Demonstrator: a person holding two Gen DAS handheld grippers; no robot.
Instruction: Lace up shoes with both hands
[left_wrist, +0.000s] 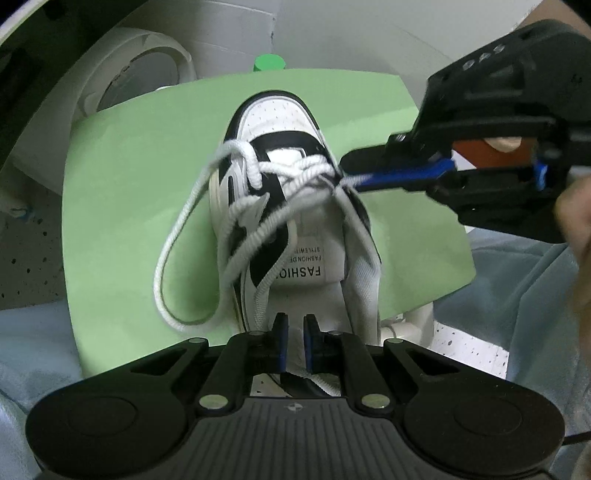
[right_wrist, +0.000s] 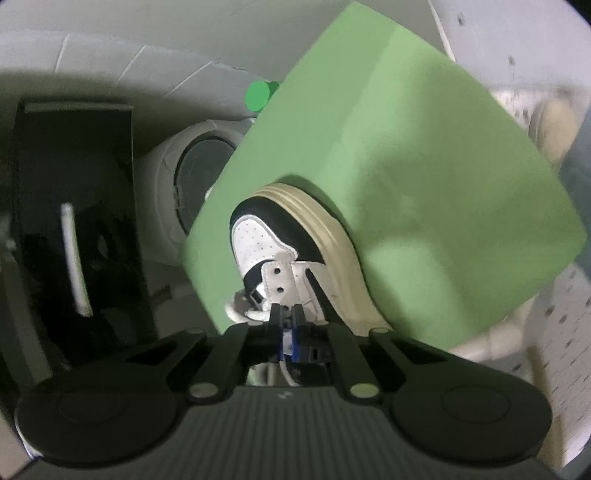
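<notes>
A black and white sneaker (left_wrist: 291, 122) lies on a green mat (left_wrist: 129, 184), toe away from me, tongue label reading FASHION. Its white lace (left_wrist: 177, 236) crosses the upper eyelets and hangs in a long loose loop off the left side. My left gripper (left_wrist: 296, 332) hovers over the heel opening, its jaws a narrow gap apart with nothing between them; a lace strand passes just left of it. My right gripper (left_wrist: 349, 173) reaches in from the right and is shut on the lace at the right eyelet row. In the right wrist view, the right gripper (right_wrist: 289, 314) pinches white lace beside the sneaker (right_wrist: 255, 236).
A white round fan housing (left_wrist: 140, 81) and a green cylinder (left_wrist: 269, 62) stand behind the mat. Blue cloth (left_wrist: 498, 295) lies at the right and lower left. A hand (left_wrist: 576, 221) holds the right gripper. A black box (right_wrist: 74, 221) stands at the left in the right wrist view.
</notes>
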